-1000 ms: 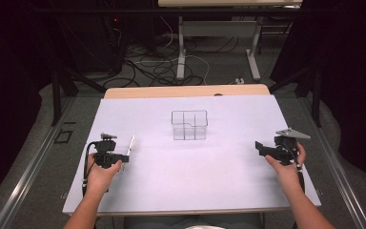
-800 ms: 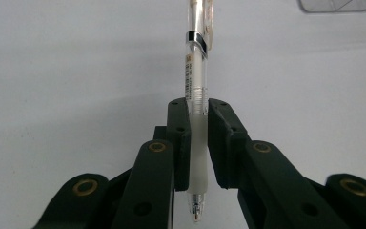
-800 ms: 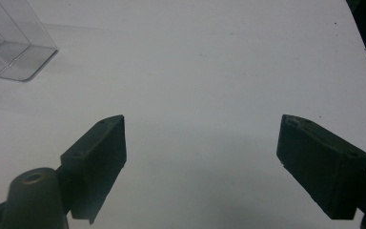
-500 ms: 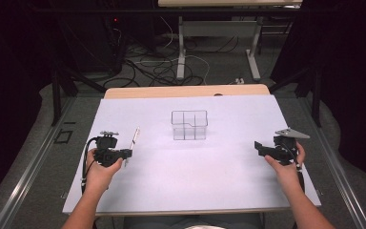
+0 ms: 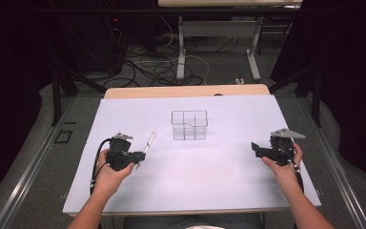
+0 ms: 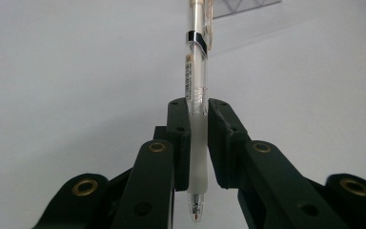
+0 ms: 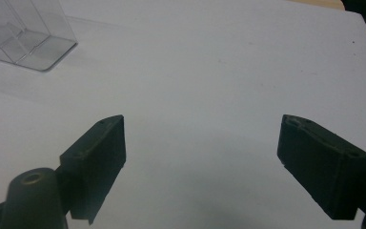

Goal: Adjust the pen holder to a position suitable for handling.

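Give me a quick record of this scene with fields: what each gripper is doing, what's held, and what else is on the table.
left gripper: shut on the pen
pen: clear barrel, clamped at its frosted grip, tip toward the camera
right gripper: open, nothing between its jaws
clear organizer: empty, divided, mid-table
table: white surface
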